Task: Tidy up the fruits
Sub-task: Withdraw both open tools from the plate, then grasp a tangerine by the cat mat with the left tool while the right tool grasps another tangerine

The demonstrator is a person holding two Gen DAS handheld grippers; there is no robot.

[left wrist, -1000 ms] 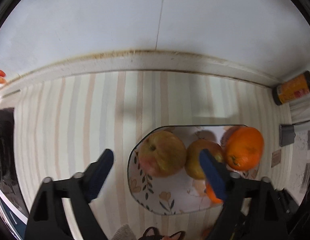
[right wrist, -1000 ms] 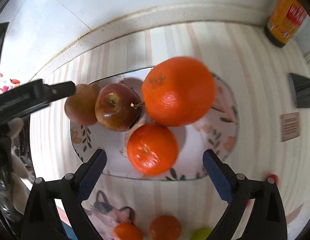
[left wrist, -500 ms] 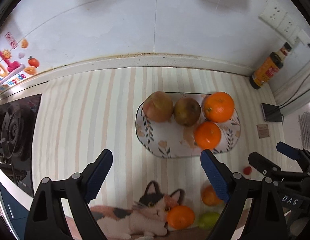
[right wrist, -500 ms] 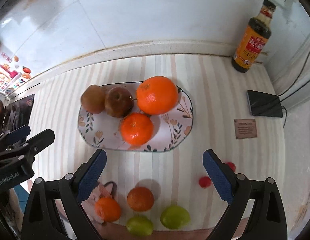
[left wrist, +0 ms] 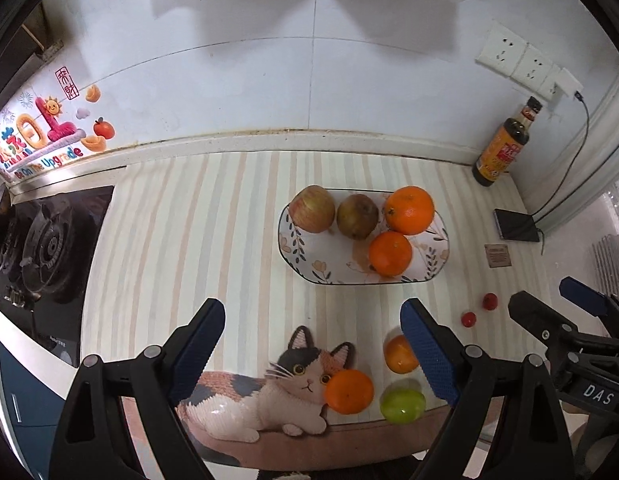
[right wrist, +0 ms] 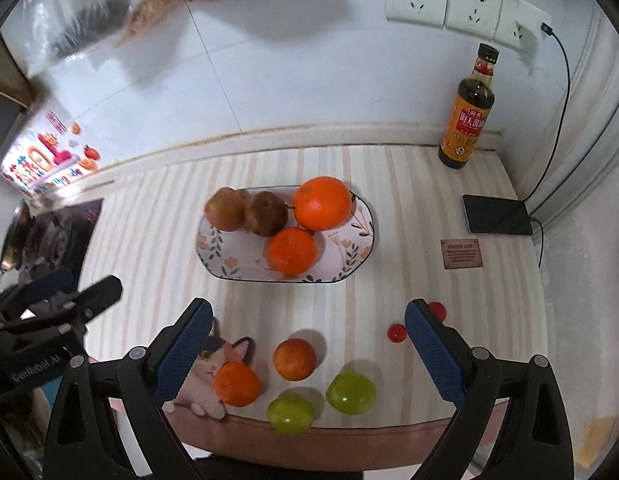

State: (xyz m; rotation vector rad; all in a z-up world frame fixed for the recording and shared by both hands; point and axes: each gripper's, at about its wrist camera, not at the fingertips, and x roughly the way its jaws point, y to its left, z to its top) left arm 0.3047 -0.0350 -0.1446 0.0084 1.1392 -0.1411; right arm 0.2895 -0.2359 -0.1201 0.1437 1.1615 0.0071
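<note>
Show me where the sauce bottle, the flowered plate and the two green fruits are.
sauce bottle (right wrist: pixel 465 120): right wrist view, orange label.
flowered plate (right wrist: pixel 341 248): right wrist view, bare inner surface.
green fruits (right wrist: pixel 350 393) (right wrist: pixel 290 414): right wrist view, middle of each skin.

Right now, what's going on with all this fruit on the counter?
A person is sorting fruit with two handheld grippers. The left gripper and right gripper both hang open and empty. The plate holds two apples and two oranges; two oranges, two green fruits and two small red ones lie loose on the mat.
</note>
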